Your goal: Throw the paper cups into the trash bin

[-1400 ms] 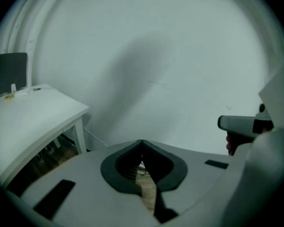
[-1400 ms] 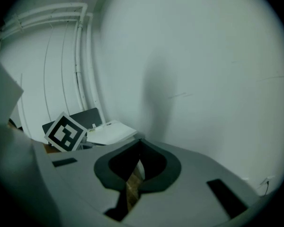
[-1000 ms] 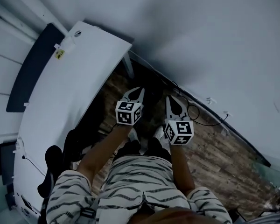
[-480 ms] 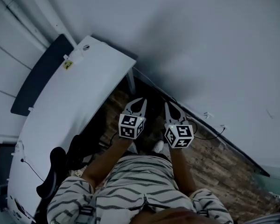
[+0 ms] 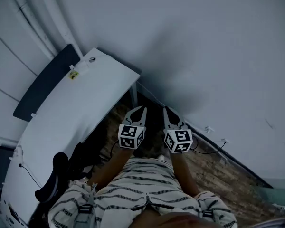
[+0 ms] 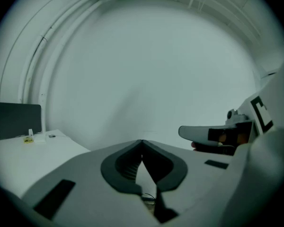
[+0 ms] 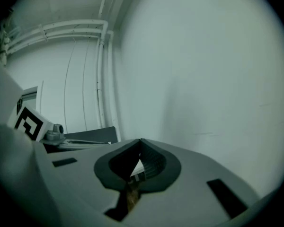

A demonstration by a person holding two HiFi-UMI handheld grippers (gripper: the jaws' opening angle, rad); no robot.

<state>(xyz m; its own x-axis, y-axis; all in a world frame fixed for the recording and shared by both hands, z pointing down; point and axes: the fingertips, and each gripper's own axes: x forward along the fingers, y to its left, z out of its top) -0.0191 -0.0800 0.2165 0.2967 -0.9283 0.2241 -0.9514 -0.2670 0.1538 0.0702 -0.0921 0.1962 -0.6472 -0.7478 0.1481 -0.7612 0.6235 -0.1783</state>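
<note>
Presently the left gripper (image 6: 142, 142) and right gripper (image 7: 140, 141) sit side by side close in front of the person, each with its jaws closed tip to tip on nothing. Judgement: the step in hand is finding a cup, so it seems best to turn away from the bare wall (image 5: 204, 46) toward the white table (image 5: 76, 108) at left and open the jaws before reaching. No paper cups or trash bin show in any view, so the bin's contents cannot be told.
</note>
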